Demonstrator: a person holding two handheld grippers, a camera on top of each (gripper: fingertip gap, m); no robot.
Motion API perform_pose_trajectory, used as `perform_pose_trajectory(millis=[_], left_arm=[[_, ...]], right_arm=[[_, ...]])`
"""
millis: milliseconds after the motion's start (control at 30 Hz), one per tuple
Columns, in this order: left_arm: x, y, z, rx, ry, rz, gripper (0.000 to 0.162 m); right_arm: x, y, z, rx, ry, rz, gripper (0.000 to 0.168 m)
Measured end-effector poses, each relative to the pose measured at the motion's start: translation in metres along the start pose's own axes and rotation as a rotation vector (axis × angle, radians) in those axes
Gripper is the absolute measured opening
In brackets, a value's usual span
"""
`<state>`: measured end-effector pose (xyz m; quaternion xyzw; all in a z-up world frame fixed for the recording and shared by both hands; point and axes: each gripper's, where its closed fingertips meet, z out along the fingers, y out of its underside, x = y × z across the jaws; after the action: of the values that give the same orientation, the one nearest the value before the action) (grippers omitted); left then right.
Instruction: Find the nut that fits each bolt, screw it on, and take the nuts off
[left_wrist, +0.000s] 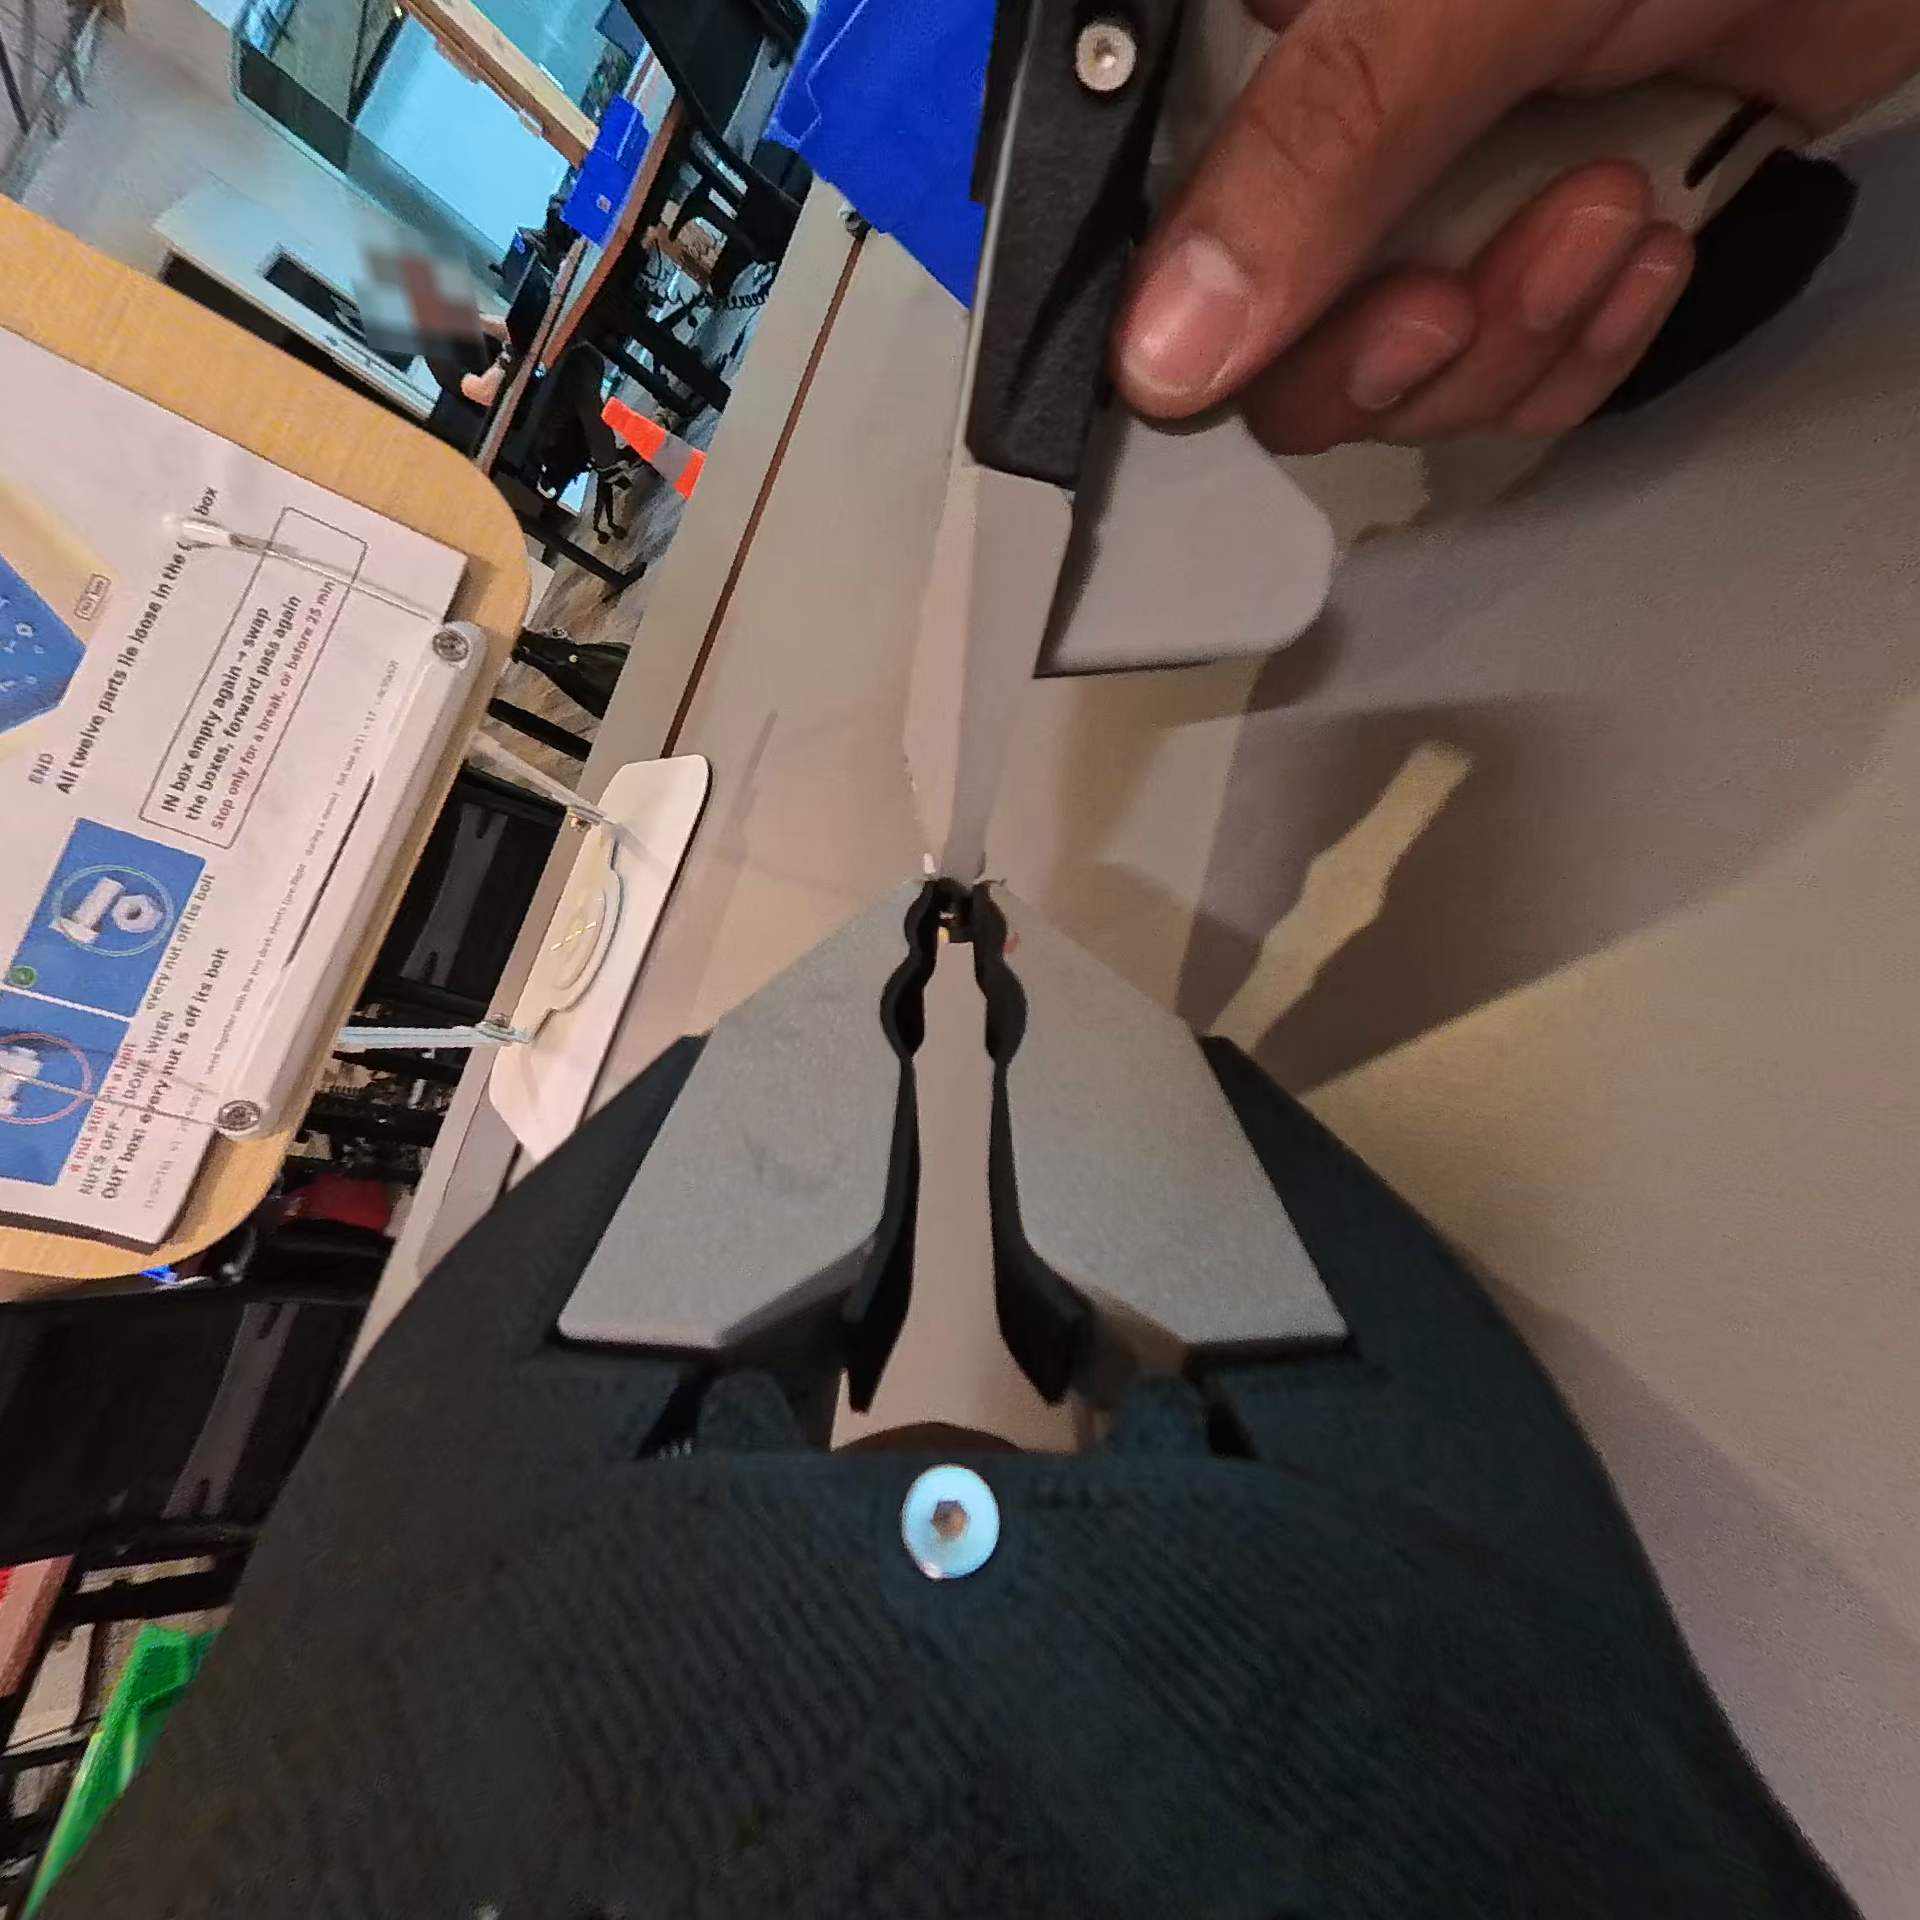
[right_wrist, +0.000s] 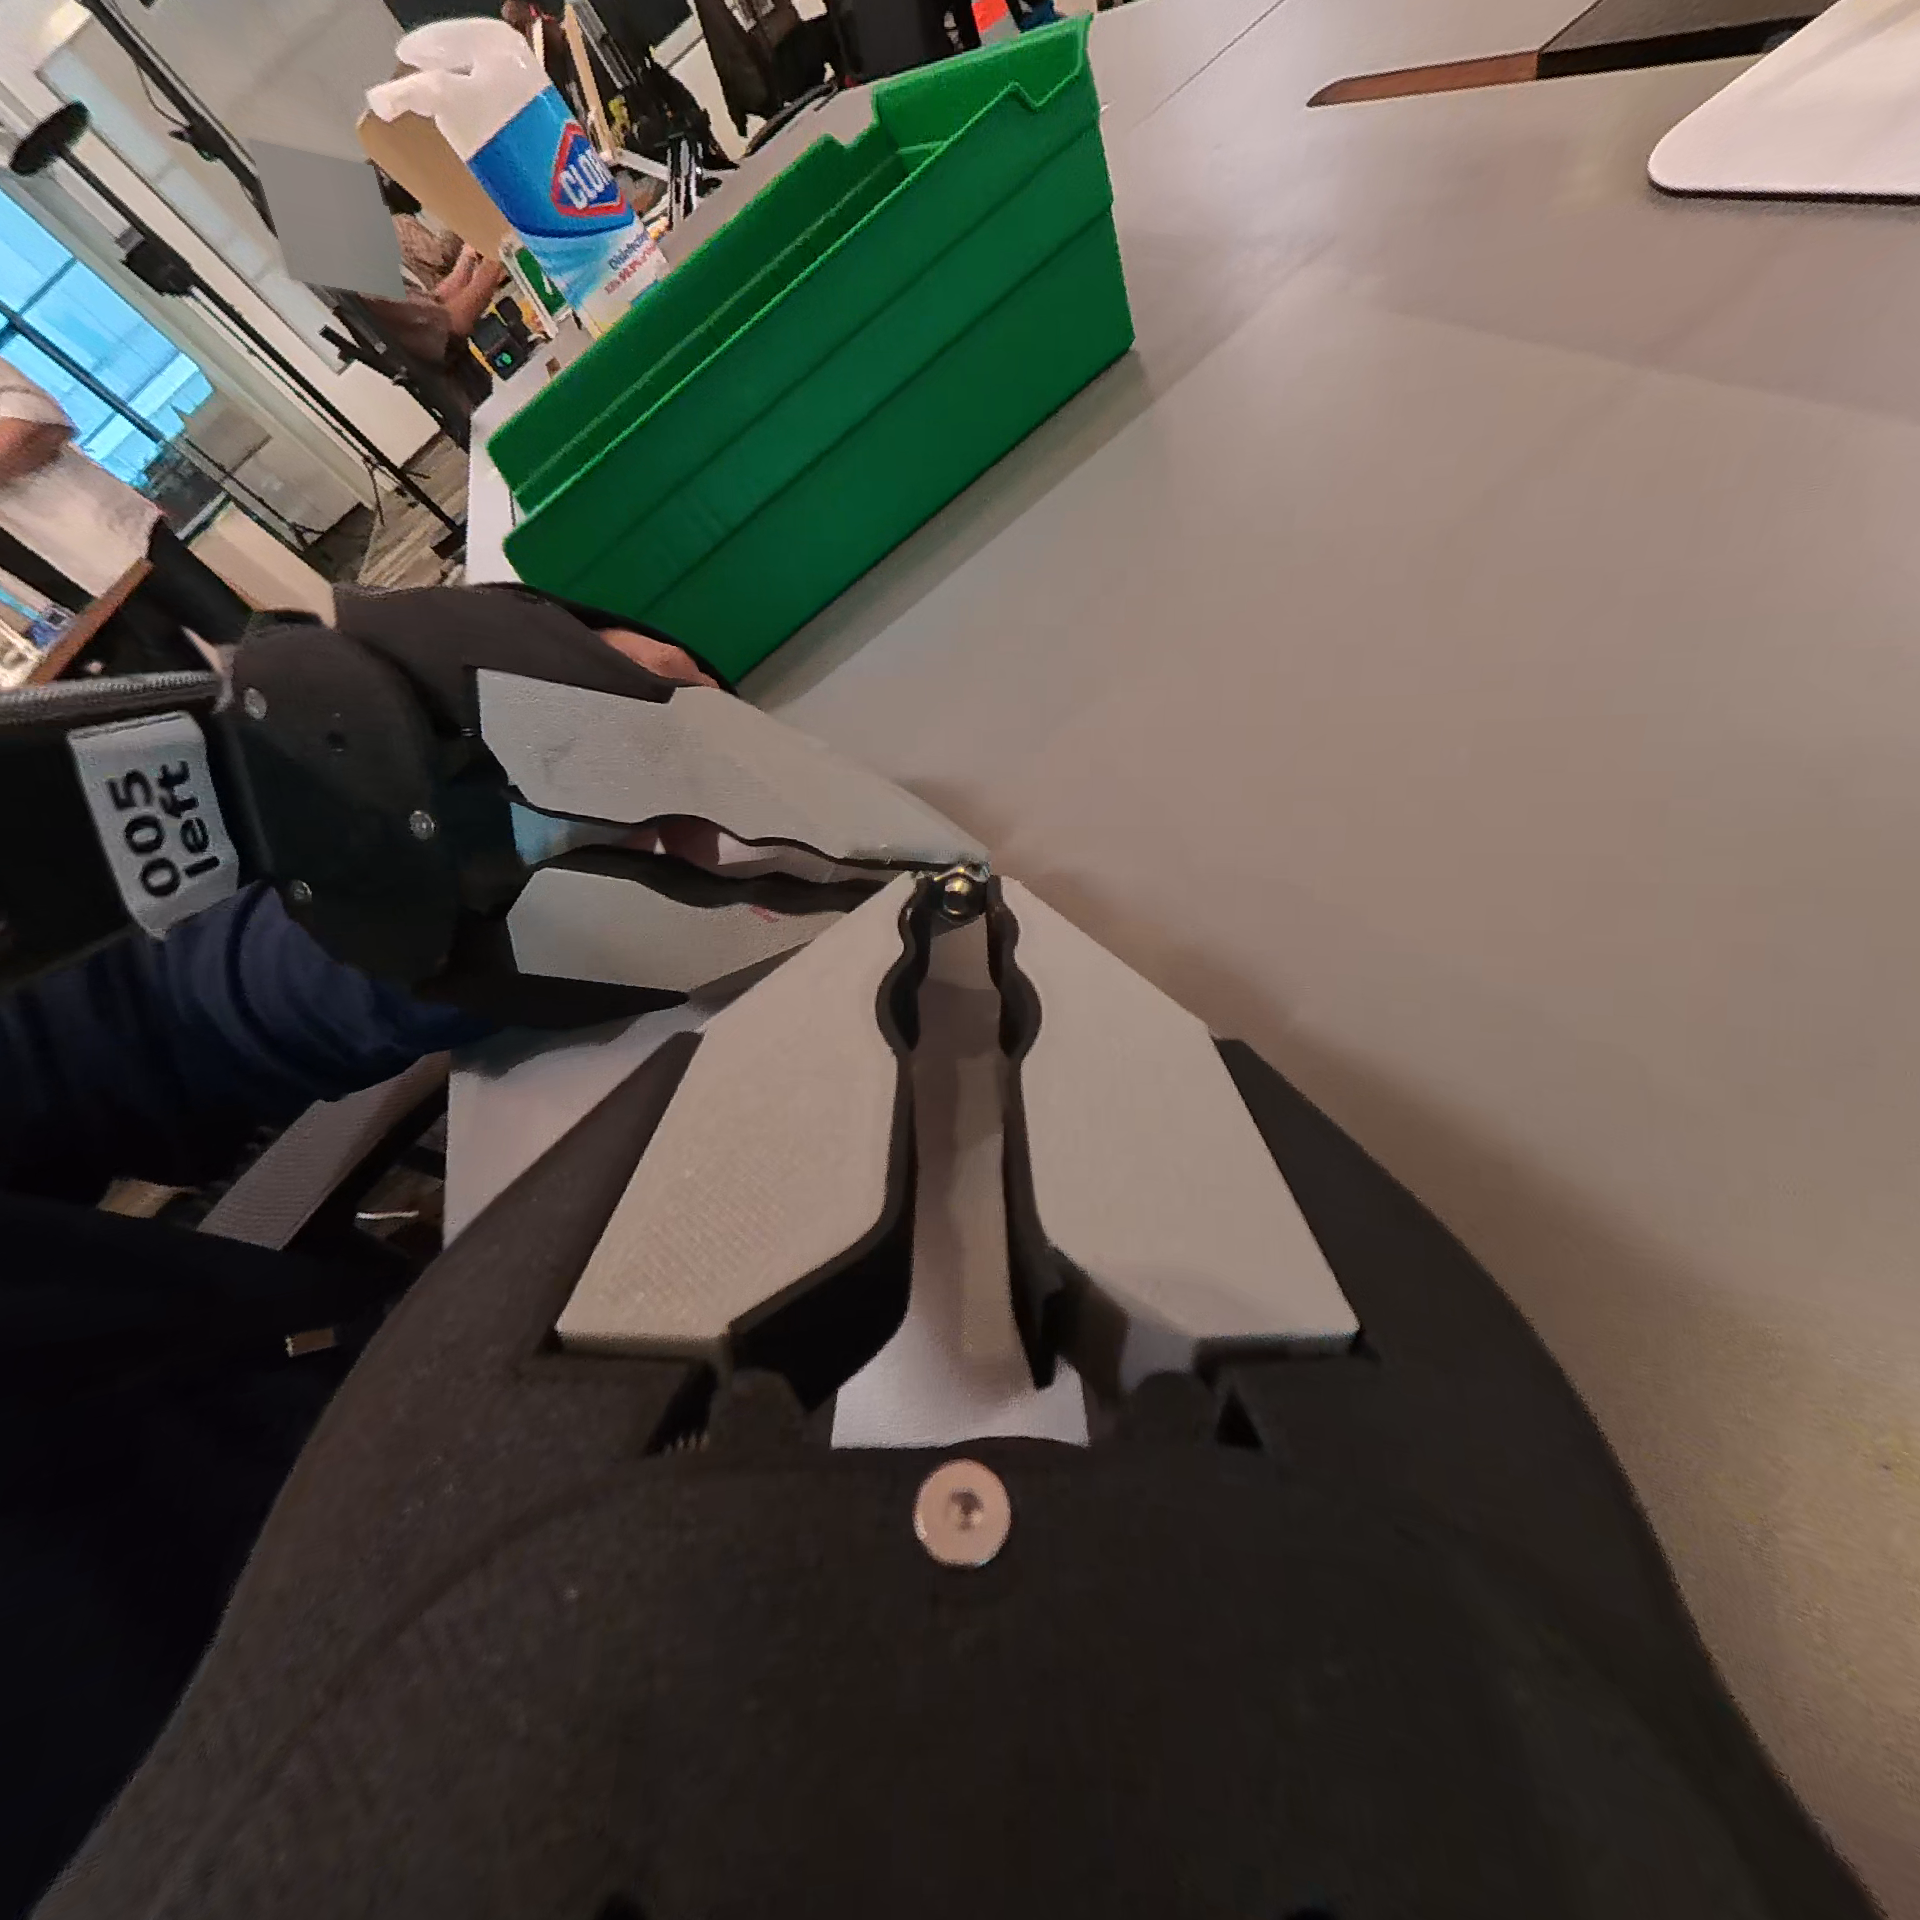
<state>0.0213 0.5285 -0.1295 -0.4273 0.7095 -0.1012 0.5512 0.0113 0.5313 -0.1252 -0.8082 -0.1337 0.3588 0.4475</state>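
Note:
Both grippers meet tip to tip above the grey table (right_wrist: 1455, 623). In the right wrist view my right gripper (right_wrist: 956, 902) is shut on a small shiny metal nut (right_wrist: 952, 900) at its fingertips. My left gripper (right_wrist: 961, 868) comes in from the left, its fingers pressed together right against that nut. In the left wrist view my left gripper (left_wrist: 948, 906) is shut on a tiny metal part, seemingly the bolt (left_wrist: 943, 928), mostly hidden between the pads. The right gripper (left_wrist: 951, 868), held by a hand (left_wrist: 1403, 260), comes down from above onto the same spot.
A green bin (right_wrist: 831, 364) stands on the table behind the left gripper, with a wipes canister (right_wrist: 561, 177) beyond it. A blue bin (left_wrist: 894, 135) is at the far end. A printed instruction sheet (left_wrist: 208, 779) lies on a wooden board left of the table. A white plate (right_wrist: 1787, 125) is far right. The tips of both grippers are at nearly the same place.

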Motion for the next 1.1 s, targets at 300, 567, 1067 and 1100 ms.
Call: perform_pose_trajectory(millis=[300,567,1067,1100], left_arm=[[0.002,-0.009,-0.001,0.119,0.145,-0.267,0.013],[0.005,-0.005,0.0,0.077,0.117,-0.192,0.011],[0.001,0.005,0.003,0.037,0.1,-0.215,0.023],[0.001,0.003,0.002,0.051,0.096,-0.213,0.021]], right_arm=[[-0.001,-0.004,-0.007,0.005,0.006,-0.055,0.007],[-0.003,0.0,-0.005,-0.022,0.001,-0.07,0.007],[-0.009,-0.003,-0.008,0.003,-0.062,-0.014,0.007],[-0.009,-0.004,-0.009,0.003,-0.059,-0.019,0.007]])
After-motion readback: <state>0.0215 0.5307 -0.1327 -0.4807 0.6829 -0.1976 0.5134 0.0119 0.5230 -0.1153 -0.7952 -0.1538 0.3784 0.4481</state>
